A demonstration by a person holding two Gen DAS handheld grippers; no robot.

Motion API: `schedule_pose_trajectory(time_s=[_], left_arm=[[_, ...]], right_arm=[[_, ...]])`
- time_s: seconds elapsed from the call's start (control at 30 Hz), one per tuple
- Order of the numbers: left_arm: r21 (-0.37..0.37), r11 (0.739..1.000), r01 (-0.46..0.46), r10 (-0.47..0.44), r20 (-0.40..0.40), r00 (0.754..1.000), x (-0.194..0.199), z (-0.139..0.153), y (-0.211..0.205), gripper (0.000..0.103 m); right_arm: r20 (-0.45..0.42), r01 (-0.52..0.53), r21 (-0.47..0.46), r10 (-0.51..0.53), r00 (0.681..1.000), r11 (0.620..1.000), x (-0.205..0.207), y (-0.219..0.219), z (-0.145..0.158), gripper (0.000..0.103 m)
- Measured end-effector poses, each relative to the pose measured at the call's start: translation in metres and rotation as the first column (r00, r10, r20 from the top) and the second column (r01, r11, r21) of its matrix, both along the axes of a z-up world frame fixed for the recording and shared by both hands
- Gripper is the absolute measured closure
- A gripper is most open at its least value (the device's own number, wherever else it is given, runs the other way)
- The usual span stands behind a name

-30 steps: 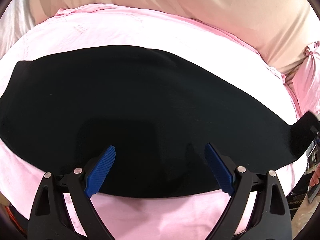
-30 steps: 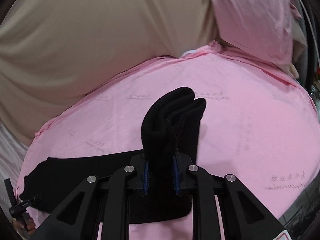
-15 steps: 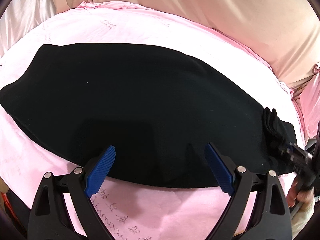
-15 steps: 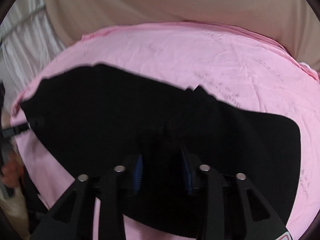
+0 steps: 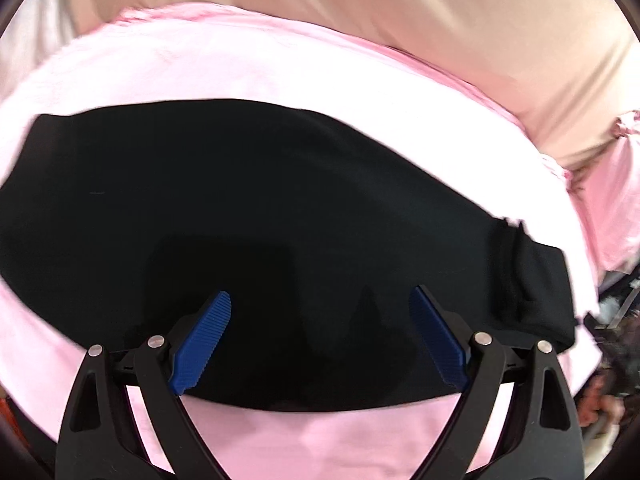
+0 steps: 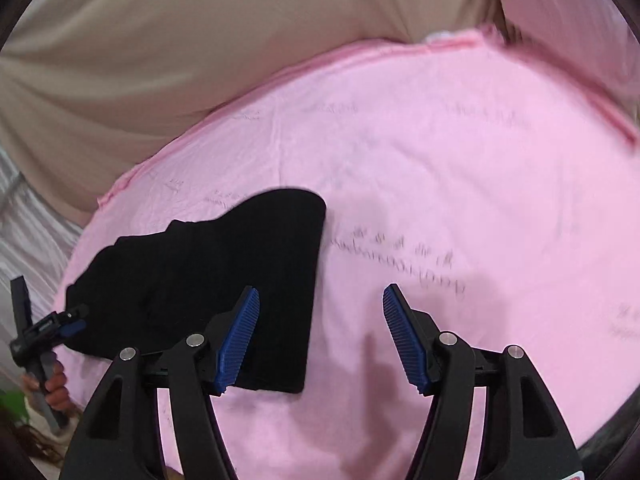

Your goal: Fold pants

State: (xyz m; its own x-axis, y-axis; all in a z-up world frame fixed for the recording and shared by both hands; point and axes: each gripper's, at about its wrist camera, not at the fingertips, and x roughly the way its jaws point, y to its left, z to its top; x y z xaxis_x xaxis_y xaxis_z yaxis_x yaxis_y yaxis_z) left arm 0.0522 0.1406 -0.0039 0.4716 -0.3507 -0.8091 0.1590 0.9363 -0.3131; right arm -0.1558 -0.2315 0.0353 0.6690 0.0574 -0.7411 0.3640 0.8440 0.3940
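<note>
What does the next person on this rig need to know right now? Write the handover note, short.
Left hand-held gripper: open, hovering over the near edge of the black pants, holding nothing.
Right hand-held gripper: open, jaws have just been opening; nothing between them now, only the pink sheet below, with the pants' end beside its left finger.
Pants: lying flat as one long dark band across the pink sheet, with a bunched lump at the right end in the left wrist view.
Done: the end the right gripper carried has been let go onto the bed.
Left: smooth that bunched end, then fold the band down shorter; fold count so far cannot be told.
</note>
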Motion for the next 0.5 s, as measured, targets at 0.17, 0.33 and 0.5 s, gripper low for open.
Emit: schedule_pose_trajectory(time_s=[0.17,0.33,0.5], left_arm=[[-0.244,0.956,0.165,-0.194,-0.096,0.976,0.016,-0.003,-0.063,0.011],[-0.350,0.913,0.209,-0.294,-0.210,0.932,0.033,-0.029,-0.123,0.006],[-0.265,0.928,0.263,-0.312,-0.164,0.936,0.031,-0.022,-0.153,0.035]], right_arm=[[0.040,-0.034,0.014,0.034,0.999,0.999,0.002,0.004,-0.001,0.040],[0.057,-0.054,-0.009,0.054,0.997,0.999,0.002,0.012,0.005,0.040],[0.059,-0.040,-0.047,0.043,0.997,0.998,-0.008,0.007,0.012,0.040]])
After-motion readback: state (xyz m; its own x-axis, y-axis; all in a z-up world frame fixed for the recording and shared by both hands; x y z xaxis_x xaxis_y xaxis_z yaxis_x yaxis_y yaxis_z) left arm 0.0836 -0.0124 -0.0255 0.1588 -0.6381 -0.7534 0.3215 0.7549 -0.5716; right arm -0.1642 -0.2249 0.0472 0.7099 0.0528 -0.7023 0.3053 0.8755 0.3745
